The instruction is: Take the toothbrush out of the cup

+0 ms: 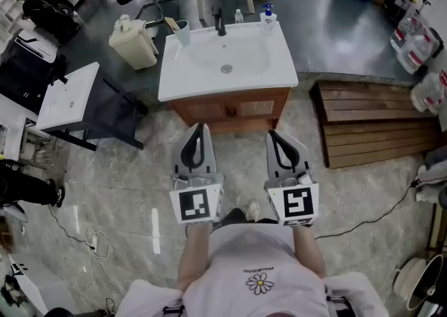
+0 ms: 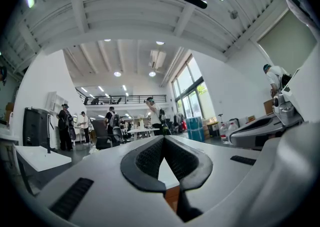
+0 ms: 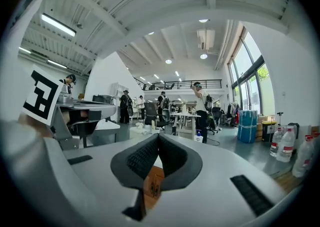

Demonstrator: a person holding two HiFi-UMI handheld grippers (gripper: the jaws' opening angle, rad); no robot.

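My left gripper [image 1: 198, 128] and right gripper [image 1: 274, 134] are both closed and empty. The cup [image 1: 182, 32] stands on the washbasin [image 1: 279, 64], well apart from them.

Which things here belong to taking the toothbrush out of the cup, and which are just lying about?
Job: cup, toothbrush, left gripper, right gripper, both shut and empty.
Lying about: soap dispenser, small bottle, faucet, wooden pallet.

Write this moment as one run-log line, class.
stage: before reach | left gripper: shut, empty | right gripper: shut, empty | toothbrush: in cup on sink, far left corner
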